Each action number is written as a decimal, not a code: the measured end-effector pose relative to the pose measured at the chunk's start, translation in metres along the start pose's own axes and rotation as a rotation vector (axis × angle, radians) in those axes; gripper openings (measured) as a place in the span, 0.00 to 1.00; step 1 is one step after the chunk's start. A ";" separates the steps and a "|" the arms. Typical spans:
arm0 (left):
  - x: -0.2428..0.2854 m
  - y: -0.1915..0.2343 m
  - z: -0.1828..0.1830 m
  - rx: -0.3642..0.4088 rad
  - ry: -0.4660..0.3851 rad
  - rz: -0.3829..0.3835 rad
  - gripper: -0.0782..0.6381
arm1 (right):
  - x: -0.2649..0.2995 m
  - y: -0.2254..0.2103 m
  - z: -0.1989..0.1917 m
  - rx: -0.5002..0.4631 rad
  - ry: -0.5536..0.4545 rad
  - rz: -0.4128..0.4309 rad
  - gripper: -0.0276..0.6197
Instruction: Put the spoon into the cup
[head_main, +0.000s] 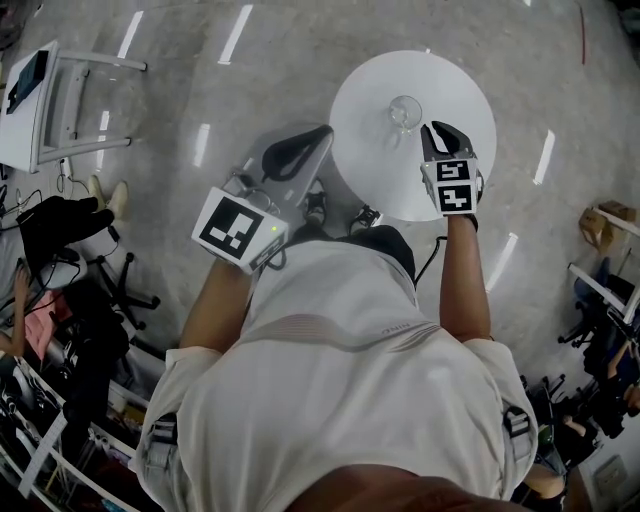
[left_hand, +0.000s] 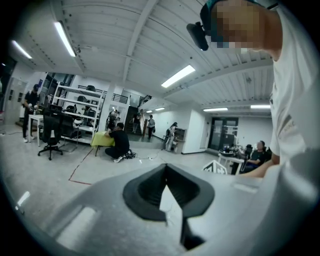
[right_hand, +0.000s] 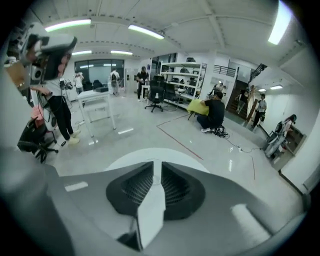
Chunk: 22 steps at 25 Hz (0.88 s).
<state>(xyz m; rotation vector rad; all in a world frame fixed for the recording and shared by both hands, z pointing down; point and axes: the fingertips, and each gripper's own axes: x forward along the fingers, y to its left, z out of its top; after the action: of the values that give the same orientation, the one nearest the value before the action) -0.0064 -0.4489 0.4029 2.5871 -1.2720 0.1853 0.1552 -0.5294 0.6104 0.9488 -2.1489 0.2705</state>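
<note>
Right tool (head_main: 440, 130): jaws a narrow slit apart, nothing held; only white surface shows through the slit. Its tips sit over the round white tabletop (head_main: 450, 90), just beside the cup (head_main: 405, 111), on the cup's right in the head view. Touching or not: cannot tell. Only bare tabletop lies between the two.

The cup is clear glass, upright, near the middle of the tabletop. The spoon is not made out: from above the glass is small and glary, and its contents cannot be read. In the right gripper view the tool's own body covers the near part of the tabletop, so the cup does not show there.

Left tool (head_main: 315, 138): jaw tips together, empty, held off the tabletop's left edge over the floor (head_main: 250, 60), well apart from the cup.

Surroundings:
- The floor is grey and polished, with lamp streaks.
- The wearer's shoes (head_main: 318, 205) show at the tabletop's near edge.
- A white shirt (head_main: 340, 380) fills the lower head view and hides what is below.
- A white desk (head_main: 40, 100) stands at upper left.
- Farther off in the right gripper view are a crouching person (right_hand: 215, 112), shelving (right_hand: 182, 75) and an office chair (right_hand: 156, 95).
</note>
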 end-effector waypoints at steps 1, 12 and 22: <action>0.000 -0.002 0.003 0.005 -0.005 -0.010 0.11 | -0.011 0.000 0.008 0.020 -0.034 -0.004 0.10; 0.010 -0.047 0.055 0.071 -0.096 -0.148 0.11 | -0.155 -0.007 0.087 0.178 -0.401 -0.048 0.05; 0.020 -0.093 0.109 0.144 -0.193 -0.200 0.11 | -0.290 -0.027 0.116 0.121 -0.671 -0.159 0.05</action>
<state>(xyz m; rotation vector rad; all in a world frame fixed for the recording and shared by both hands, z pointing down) 0.0805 -0.4400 0.2874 2.8946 -1.0847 -0.0119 0.2362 -0.4431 0.3199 1.4228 -2.6527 -0.0076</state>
